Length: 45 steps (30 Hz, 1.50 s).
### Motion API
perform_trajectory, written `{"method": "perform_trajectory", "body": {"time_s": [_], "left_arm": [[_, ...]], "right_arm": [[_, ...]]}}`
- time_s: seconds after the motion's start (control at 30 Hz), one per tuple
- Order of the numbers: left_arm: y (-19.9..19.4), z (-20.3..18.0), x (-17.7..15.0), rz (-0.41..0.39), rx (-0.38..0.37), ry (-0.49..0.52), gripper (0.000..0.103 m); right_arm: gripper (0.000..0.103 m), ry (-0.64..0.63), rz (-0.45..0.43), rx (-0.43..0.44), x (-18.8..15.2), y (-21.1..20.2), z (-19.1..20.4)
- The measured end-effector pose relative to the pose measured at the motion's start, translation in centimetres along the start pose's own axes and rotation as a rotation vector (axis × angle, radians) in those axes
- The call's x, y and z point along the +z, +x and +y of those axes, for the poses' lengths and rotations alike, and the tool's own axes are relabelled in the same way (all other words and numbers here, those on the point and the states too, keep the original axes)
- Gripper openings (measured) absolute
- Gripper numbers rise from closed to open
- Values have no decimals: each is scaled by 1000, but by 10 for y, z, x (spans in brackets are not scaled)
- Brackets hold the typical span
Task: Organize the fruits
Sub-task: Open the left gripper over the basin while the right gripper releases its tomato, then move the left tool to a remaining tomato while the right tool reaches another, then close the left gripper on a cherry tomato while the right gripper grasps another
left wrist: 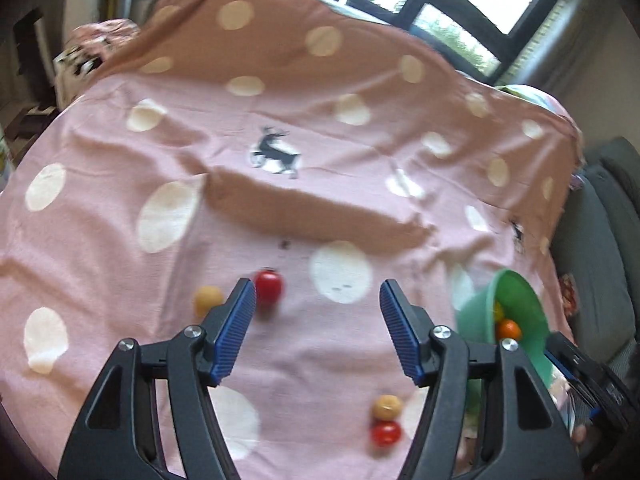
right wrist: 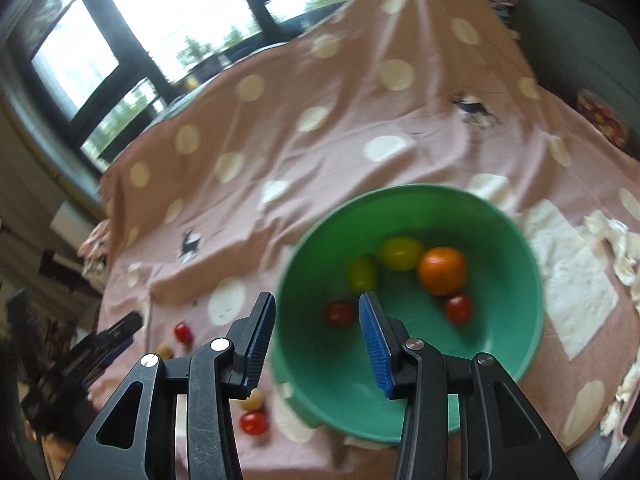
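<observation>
A green bowl (right wrist: 500,344) sits on the pink dotted cloth and holds an orange (right wrist: 442,270), two yellow-green fruits (right wrist: 401,253) and two red tomatoes (right wrist: 340,313). My right gripper (right wrist: 318,336) is open and empty over the bowl's near-left rim. My left gripper (left wrist: 318,322) is open and empty above the cloth. A red tomato (left wrist: 269,286) and a yellow fruit (left wrist: 208,299) lie just beyond its left finger. Another yellow fruit (left wrist: 386,407) and red tomato (left wrist: 386,433) lie below its right finger. The bowl (left wrist: 516,292) shows at the right of the left wrist view.
The pink cloth (left wrist: 200,168) with white dots covers the whole surface and has folds. White napkins (right wrist: 572,280) lie right of the bowl. A grey sofa (left wrist: 600,240) stands at the right. Windows are behind.
</observation>
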<state>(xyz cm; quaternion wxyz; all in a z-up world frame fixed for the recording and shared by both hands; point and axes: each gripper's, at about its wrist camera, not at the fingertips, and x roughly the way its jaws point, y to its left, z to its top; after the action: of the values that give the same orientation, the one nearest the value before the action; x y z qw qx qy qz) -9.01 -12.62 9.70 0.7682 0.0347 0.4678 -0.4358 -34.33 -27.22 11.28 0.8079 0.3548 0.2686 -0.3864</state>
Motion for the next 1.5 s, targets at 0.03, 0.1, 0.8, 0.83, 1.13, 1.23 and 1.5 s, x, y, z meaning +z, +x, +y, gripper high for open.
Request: {"method": "perform_trajectory", "body": {"time_s": [0.03,0.1,0.8,0.83,1.13,1.23,1.5], "left_arm": [[3,6,1,2,13,-11,63],[9,18,4,12,16,-34,63],[69,14,-1,104,-13,4,42],[69,15,-1,102,-8,0,42],[84,22,-2,139,-2,-33,42],[87,23,-2,145,-3,-35,37],[90,23,-4,132,31,-15,27]], "right_arm": [[45,-30,12,22,-1,2,8],[45,-81,35,61,-5,7,26],[45,-282,358,48,-80,74,77],[45,-282,365,41,-82,77,77],[45,-340,407,1,-100,86,76],[45,-356,409,-17,-103,87,77],[41,-388,405,-20,-107,93,82]]}}
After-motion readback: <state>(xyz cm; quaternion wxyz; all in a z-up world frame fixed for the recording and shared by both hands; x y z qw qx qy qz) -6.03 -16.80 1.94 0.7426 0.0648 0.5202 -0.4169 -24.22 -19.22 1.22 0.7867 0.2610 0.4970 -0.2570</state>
